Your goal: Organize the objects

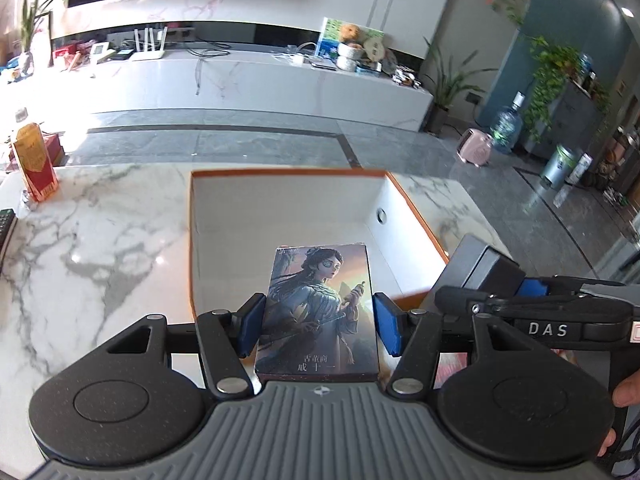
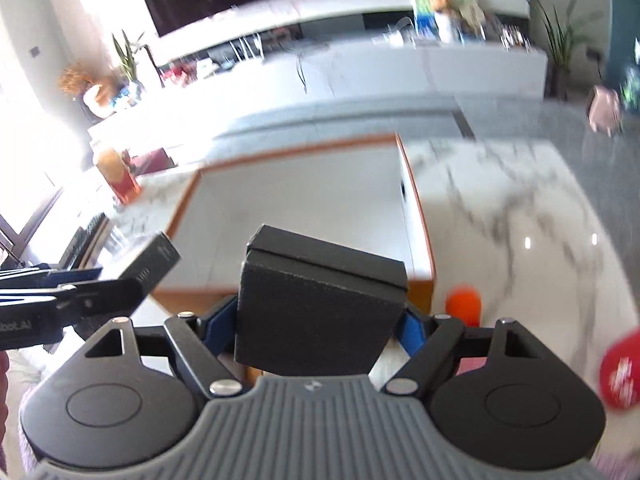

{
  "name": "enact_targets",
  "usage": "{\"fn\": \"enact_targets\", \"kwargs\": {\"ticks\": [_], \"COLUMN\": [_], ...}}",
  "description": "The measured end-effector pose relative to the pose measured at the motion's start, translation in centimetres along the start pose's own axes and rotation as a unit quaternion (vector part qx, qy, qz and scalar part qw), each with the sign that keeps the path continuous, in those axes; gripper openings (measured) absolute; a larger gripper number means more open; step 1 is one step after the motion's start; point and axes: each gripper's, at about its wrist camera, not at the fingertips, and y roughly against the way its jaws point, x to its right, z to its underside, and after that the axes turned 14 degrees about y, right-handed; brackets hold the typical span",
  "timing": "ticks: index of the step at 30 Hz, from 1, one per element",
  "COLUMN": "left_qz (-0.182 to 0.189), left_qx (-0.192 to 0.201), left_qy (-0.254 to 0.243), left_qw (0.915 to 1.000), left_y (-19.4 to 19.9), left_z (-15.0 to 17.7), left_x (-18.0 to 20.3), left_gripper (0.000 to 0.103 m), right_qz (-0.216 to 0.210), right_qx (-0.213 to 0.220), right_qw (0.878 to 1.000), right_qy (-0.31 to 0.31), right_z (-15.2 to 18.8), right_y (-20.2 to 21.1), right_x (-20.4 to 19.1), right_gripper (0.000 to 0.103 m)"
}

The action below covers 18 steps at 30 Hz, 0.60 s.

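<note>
My left gripper (image 1: 318, 322) is shut on an illustrated card box (image 1: 318, 308) showing a woman in blue, held over the near edge of the open orange-rimmed white box (image 1: 288, 200). My right gripper (image 2: 316, 330) is shut on a black box (image 2: 320, 308), held above the near right corner of the same orange-rimmed box (image 2: 296, 200). In the left wrist view the right gripper (image 1: 532, 312) and its black box (image 1: 480, 268) show at the right. In the right wrist view the left gripper (image 2: 68, 304) and the card box's dark side (image 2: 154, 260) show at the left.
The marble table (image 1: 100, 240) holds a red-and-gold carton (image 1: 34, 166) at far left and a remote (image 1: 6, 224). An orange object (image 2: 464, 304) and a red object (image 2: 622, 372) lie at the right. A TV bench (image 1: 240, 80) stands beyond.
</note>
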Motion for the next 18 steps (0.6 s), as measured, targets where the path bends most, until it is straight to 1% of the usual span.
{"fn": "enact_targets", "kwargs": {"ticks": [2,4,6,8,10,13,15,18], "left_qz": [-0.008,-0.025,-0.039,-0.052,-0.061,-0.079,-0.092,-0.111], "left_qx": [0.004,0.002,-0.005,-0.019,-0.038,-0.068,-0.087,-0.126], "left_qy": [0.007,0.007,0.008,0.010,0.009,0.008,0.008,0.012], "left_qw": [0.9999,0.9997,0.9992,0.9984,0.9974,0.9945,0.9919,0.9858], "left_y": [-1.2,-2.7,-4.3,-6.1,-7.6,-9.7,-11.1,-13.2], "left_z": [-1.6,-2.8,-3.7,-4.3,-4.5,-4.5,-4.5,-4.5], "left_x": [-0.1,-0.1,0.0,0.0,-0.3,-0.6,-1.0,-1.5], "left_gripper": [0.067,0.067,0.067,0.067,0.067,0.067,0.067,0.067], "right_qz": [-0.006,-0.017,-0.026,-0.028,-0.027,-0.044,-0.051,-0.058], "right_qx": [0.018,0.025,0.023,0.012,-0.008,-0.051,-0.077,-0.118], "right_qw": [1.000,1.000,0.999,0.999,0.999,0.998,0.996,0.991], "right_qy": [0.002,0.002,0.010,0.021,0.022,0.011,0.011,0.009], "right_z": [-2.1,-3.9,-5.4,-6.5,-7.0,-6.9,-6.9,-6.6], "right_y": [-0.9,-2.4,-4.2,-6.0,-8.0,-11.4,-13.3,-15.7], "right_x": [0.2,0.5,0.6,0.7,1.1,2.5,2.8,3.2], "right_gripper": [0.081,0.081,0.081,0.081,0.081,0.081,0.081,0.081]}}
